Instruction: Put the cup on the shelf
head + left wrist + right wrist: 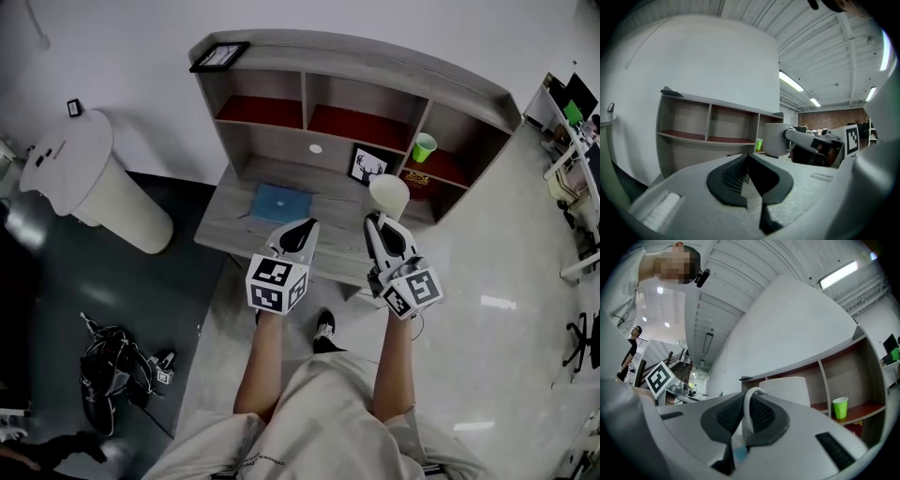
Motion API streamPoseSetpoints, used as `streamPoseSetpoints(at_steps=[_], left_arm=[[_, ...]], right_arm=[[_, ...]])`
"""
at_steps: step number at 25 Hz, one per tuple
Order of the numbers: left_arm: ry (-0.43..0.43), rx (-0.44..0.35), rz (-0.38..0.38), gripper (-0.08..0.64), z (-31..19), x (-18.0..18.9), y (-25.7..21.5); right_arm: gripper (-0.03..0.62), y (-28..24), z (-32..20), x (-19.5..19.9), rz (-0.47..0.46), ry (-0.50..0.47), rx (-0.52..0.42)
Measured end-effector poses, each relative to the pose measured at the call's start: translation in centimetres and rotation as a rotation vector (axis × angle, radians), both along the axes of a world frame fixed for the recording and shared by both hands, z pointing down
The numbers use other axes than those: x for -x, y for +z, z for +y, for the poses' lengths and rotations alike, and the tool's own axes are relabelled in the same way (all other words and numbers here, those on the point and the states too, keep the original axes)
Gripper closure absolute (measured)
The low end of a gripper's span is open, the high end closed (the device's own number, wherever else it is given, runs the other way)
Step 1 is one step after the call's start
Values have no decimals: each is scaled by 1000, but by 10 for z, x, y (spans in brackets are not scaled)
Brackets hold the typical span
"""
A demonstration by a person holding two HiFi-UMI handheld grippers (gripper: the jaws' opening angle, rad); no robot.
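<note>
My right gripper [746, 423] is clenched on the handle of the white cup [388, 195], holding it upright over the bench [230, 220], before the shelf [375, 70]. My left gripper [749, 161] is closed on nothing, alongside. A green cup [424, 146] stands in the shelf's right compartment.

a pale beige short-sleeved shirt [319, 412] is seen, small dark print at its hem, and a dark shoe [324, 328] with white trim. the left gripper [298, 228] and right gripper [380, 225] are shown in light grey, each backed by a black-and-white marker cube [277, 284]; black ribbed pads [733, 176] are spotted inside.
</note>
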State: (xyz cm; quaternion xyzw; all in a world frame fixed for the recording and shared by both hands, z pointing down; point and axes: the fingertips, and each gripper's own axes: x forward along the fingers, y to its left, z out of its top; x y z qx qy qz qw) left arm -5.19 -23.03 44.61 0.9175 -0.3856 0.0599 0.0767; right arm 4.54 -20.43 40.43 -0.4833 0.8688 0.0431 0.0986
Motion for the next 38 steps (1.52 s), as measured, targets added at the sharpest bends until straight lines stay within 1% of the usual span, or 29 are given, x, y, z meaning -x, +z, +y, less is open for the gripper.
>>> streamPoseSetpoints(at_steps=[4, 10, 12, 14, 17, 18, 21, 25, 31, 34, 38], left_arm=[[-16, 24, -66, 549, -40, -3, 4], [-66, 3, -85, 549, -100, -8, -6], [-95, -3, -73, 549, -118, -5, -13], [-118, -10, -37, 549, -133, -4, -21], [-152, -1, -4, 549, -144, -6, -17], [-168, 7, -1, 549, -147, -6, -12], [-197, 28, -1, 549, -159, -10, 2], [-157, 33, -13, 549, -166, -28, 9], [-98, 17, 9, 549, -186, -50, 4], [-53, 27, 12, 549, -204, -61, 2], [7, 20, 18, 549, -227, -76, -5]], right_arm=[[565, 0, -43, -3, -28, -37, 8], [565, -10, -109, 4, -41, -128, 4], [565, -13, -127, 7, -48, -161, 5], [565, -14, -141, 8, -37, -190, 6], [565, -8, -150, 7, 34, -209, 4], [565, -5, -151, 5, 38, -212, 4], [565, 1, -158, -4, 0, -215, 7], [565, 6, -170, -21, -30, -185, 15], [565, 0, -188, -41, -49, -104, 1], [565, -2, -200, -44, -43, -76, 4], [565, -2, -227, -42, -22, -53, 5]])
